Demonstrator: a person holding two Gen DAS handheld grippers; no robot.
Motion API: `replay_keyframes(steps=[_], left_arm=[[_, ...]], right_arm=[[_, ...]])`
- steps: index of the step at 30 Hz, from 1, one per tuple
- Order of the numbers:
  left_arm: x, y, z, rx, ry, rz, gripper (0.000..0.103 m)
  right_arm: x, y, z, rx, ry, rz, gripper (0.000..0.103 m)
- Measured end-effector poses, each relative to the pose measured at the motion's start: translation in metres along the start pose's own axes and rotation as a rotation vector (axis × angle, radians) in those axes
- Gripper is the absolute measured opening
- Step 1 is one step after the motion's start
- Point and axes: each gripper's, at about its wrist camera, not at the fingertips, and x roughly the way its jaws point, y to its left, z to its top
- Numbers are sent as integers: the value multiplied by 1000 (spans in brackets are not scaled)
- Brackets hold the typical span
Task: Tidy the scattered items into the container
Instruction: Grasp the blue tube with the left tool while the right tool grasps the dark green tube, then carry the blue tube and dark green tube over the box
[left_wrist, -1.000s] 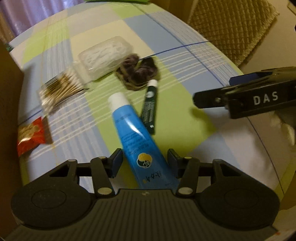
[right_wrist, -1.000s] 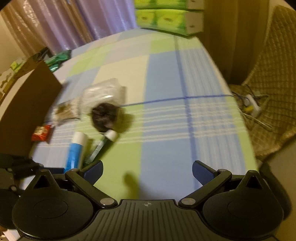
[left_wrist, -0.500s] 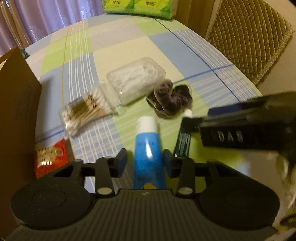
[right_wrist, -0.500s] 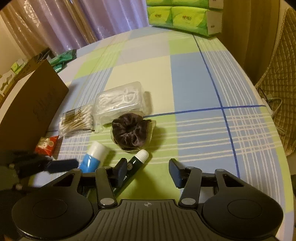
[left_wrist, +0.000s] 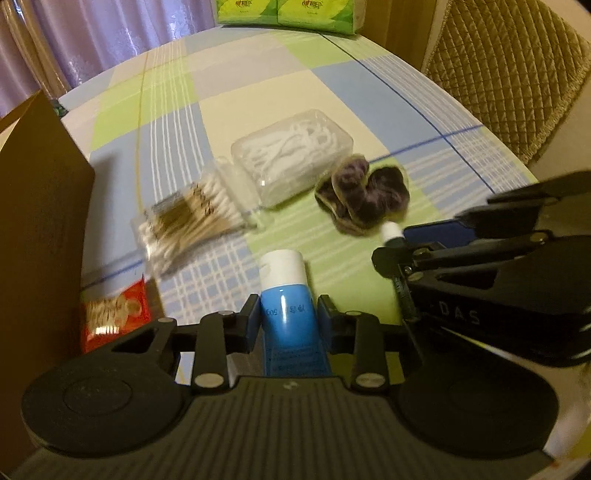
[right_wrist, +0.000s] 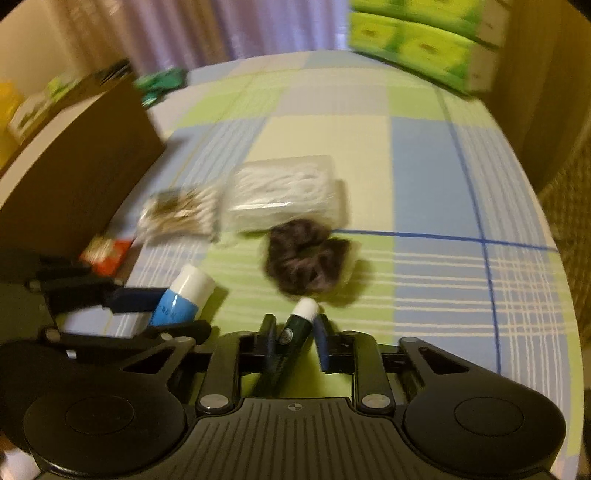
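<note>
Left gripper (left_wrist: 286, 317) pinches the blue tube (left_wrist: 284, 295), its base hidden; right gripper (right_wrist: 294, 338) straddles the dark tube (right_wrist: 295, 326), contact unclear through blur.

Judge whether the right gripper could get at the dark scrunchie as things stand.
Probably not yet: the right gripper already has the dark green tube between its fingers, though the scrunchie lies unobstructed just ahead.

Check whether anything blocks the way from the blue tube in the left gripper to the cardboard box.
Nothing visible does. The blue tube sits between the left gripper's fingers, and the cardboard box stands to its left. Only the flat red packet lies low on the tablecloth between them.
</note>
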Motion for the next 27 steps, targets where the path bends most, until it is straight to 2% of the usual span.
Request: replay_keyframes(steps=[4, 6, 12, 16, 19, 24, 27], left_arm=[[-11, 4, -15, -49, 34, -11, 27], [-16, 4, -24, -58, 42, -4, 28], [-17, 7, -28, -95, 36, 7, 31], [-14, 7, -25, -95, 22, 16, 32], [-15, 8, -28, -108, 9, 0, 26], [-23, 2, -37, -105, 21, -5, 25], [-33, 0, -46, -112, 1, -15, 25]], right_arm=[[-6, 17, -19, -198, -2, 23, 14], [-9, 21, -27, -247, 7, 31, 14], [-6, 24, -29, -238, -2, 16, 22], [-4, 26, -27, -245, -8, 9, 23], [-6, 25, -29, -259, -6, 12, 14], [-14, 21, -35, -198, 1, 44, 13], [-25, 15, -40, -127, -7, 94, 13]])
